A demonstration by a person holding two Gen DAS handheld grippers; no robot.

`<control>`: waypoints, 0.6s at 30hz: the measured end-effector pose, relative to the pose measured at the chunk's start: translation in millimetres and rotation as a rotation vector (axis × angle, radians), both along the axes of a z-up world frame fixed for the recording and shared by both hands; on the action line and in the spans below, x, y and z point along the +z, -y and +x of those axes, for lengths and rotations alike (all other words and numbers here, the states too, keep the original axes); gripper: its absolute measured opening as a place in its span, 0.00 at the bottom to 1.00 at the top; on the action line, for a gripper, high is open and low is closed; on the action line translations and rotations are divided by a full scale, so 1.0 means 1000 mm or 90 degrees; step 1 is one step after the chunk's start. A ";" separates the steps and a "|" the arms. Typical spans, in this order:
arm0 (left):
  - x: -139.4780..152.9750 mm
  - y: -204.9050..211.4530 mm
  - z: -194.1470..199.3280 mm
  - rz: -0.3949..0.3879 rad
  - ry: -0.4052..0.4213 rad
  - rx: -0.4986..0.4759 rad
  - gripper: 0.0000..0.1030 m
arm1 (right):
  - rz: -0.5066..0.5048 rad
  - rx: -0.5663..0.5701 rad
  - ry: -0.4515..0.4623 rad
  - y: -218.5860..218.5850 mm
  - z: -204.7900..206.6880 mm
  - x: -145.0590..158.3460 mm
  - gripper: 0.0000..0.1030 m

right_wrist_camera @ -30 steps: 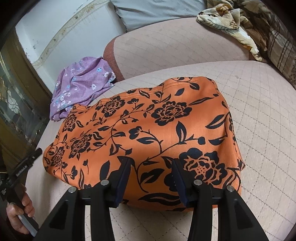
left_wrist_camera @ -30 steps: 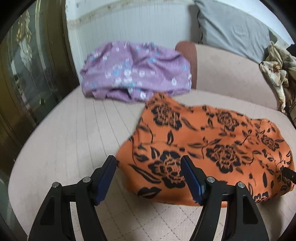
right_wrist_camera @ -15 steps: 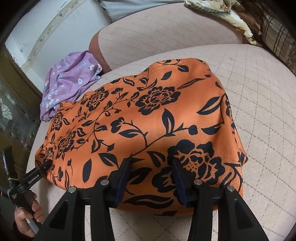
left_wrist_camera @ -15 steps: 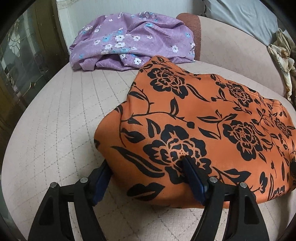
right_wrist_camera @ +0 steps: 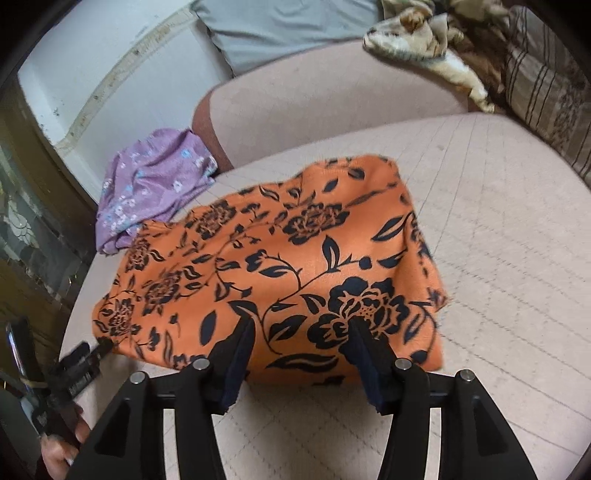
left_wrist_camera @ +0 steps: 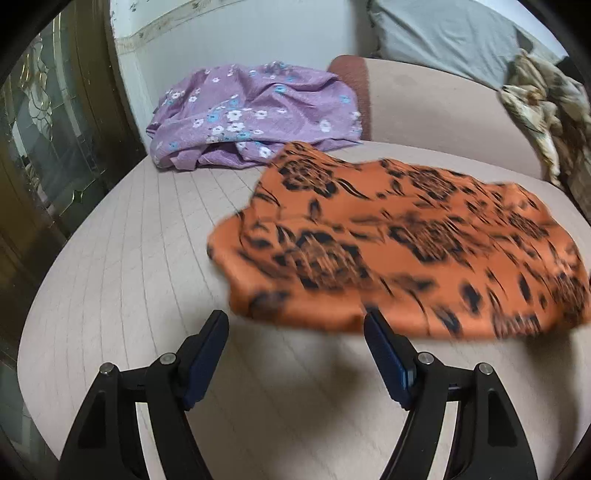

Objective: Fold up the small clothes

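Lying flat on the pale pink quilted cushion (left_wrist_camera: 140, 258), folded orange cloth with black flower print (right_wrist_camera: 295, 266), straight ahead of both pairs of tongs. Near hem just beyond the tips of the left tongs (left_wrist_camera: 295, 328), not touching; jaws wide apart, released, nothing between them but bare cushion. Cloth blurred in the left wrist view, spreading ahead and off to the right of those tongs. Near edge of the same cloth lying between the dark blue pads (right_wrist_camera: 240, 350) of the right tongs (right_wrist_camera: 303, 332); jaws have just been opening, pads standing clear of the fabric, no pinch visible. Cannot tell whether the fabric brushes either pad.

Farther ahead and left of both tongs, crumpled purple garment with small white and blue flowers (left_wrist_camera: 251, 114), touching the far left corner of the orange cloth, resting by the rounded pink backrest (left_wrist_camera: 443, 107). Beyond that, grey pillow (left_wrist_camera: 443, 33) against the white wall. Far right of the tongs, rumpled beige and brown patterned blanket (right_wrist_camera: 424, 40) and striped brown cushion (right_wrist_camera: 546, 85). Low at the left edge of the right wrist view, left tongs' black body with a hand (right_wrist_camera: 62, 446) gripping it.
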State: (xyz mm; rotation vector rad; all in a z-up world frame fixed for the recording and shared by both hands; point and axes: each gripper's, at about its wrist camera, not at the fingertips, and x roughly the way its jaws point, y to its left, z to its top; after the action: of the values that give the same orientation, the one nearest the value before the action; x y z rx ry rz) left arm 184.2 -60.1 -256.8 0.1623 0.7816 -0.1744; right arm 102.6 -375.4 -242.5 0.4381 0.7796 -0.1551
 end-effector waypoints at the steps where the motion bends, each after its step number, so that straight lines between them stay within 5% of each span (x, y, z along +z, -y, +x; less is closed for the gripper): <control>1: -0.002 0.001 -0.009 0.003 -0.002 -0.010 0.74 | 0.001 0.003 0.006 0.000 -0.005 0.003 0.55; 15: 0.020 -0.006 -0.078 0.011 0.014 -0.040 0.75 | 0.096 -0.038 0.042 0.016 -0.077 0.009 0.64; 18: 0.030 -0.011 -0.085 0.001 0.034 -0.014 0.85 | 0.087 -0.048 0.046 0.020 -0.077 0.007 0.64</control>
State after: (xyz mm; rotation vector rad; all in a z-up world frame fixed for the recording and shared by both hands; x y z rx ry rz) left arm 99.2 -49.0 -226.8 0.1769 0.7266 -0.1893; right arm 25.4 -395.4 -235.4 0.6000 0.7059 -0.1564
